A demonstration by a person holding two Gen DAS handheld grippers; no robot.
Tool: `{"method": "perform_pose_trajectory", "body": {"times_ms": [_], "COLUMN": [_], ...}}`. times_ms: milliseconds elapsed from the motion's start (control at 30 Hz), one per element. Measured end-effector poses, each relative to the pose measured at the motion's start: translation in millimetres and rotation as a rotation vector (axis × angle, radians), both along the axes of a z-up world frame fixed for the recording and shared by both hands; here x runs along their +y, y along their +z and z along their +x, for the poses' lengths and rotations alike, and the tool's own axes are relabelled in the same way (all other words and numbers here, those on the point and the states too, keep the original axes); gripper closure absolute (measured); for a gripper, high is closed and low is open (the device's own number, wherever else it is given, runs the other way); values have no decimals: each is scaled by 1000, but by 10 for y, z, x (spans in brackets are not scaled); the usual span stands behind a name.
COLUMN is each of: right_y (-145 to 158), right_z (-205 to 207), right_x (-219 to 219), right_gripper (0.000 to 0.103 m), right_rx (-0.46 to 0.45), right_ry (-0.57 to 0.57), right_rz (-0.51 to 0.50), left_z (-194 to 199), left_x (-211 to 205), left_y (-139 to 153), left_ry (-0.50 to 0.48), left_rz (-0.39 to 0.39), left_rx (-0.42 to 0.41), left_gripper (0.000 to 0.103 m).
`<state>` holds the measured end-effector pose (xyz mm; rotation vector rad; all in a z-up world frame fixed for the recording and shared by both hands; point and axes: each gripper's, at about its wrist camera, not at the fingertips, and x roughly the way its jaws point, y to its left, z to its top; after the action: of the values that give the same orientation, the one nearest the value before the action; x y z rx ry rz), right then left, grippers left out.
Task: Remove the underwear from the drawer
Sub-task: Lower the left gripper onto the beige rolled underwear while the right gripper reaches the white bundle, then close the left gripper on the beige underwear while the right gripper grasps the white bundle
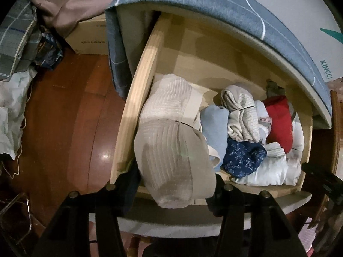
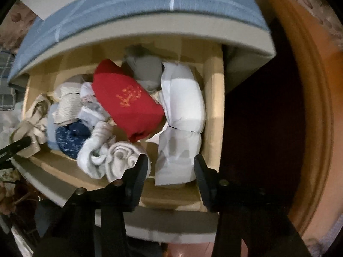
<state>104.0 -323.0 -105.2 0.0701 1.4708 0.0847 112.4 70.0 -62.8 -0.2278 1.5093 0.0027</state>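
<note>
An open wooden drawer (image 1: 137, 98) under a bed holds rolled underwear. In the left wrist view my left gripper (image 1: 176, 184) is closed on a big beige ribbed roll (image 1: 171, 141) at the drawer's left end. Beside it lie a light blue piece (image 1: 215, 128), a navy floral piece (image 1: 244, 156), a red piece (image 1: 278, 120) and white pieces. In the right wrist view my right gripper (image 2: 171, 171) is open, its fingers on either side of a white roll (image 2: 180, 150) at the drawer's right end (image 2: 214, 98). The red piece (image 2: 128, 100) lies left of it.
A blue-grey bed cover (image 1: 214, 6) overhangs the drawer's back. A cardboard box (image 1: 90, 36) and piled fabric (image 1: 12, 98) sit on the red-brown floor (image 1: 68, 117) to the left. A dark wooden panel (image 2: 268, 117) stands right of the drawer.
</note>
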Motion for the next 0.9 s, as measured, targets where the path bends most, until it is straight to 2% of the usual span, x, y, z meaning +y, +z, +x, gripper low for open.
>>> {"method": "perform_pose_trajectory", "body": {"times_ms": [233,433,467,567,633,700,800,900], "right_y": [-285,-406,-451,-621,-642,-659,-673,-695], "right_z": [163,243,255,269,262,253,252,291], "right_x": [120,261,329,364,314,317,373,347], "right_gripper": [62,62,59,58,58,61,60,55], "right_rx": [38,58,66,103,95,100,94,107], "right_ry": [31,75,85,62,27,36,74,56], "right_rz": [-109,-151,-158,-130,-77,-56,-115,-110], "left_z": [-29,-22,-27,-45,-50,-48,-39,-25], "left_x": [-7,-7,-3,17,15,4,-11,-34], "left_y": [44,31,27,19,16,14,5,-29], "left_ry": [-5,-16,-16,-11,-16,-18,-24,-27], "left_rz": [-8,-7,-7,-19,-17,-17,-11,-3], "left_rx": [-9,-12,-12,-8,-7,-4,1,12], "left_gripper": [50,50,50,50,50,50,50,50]}}
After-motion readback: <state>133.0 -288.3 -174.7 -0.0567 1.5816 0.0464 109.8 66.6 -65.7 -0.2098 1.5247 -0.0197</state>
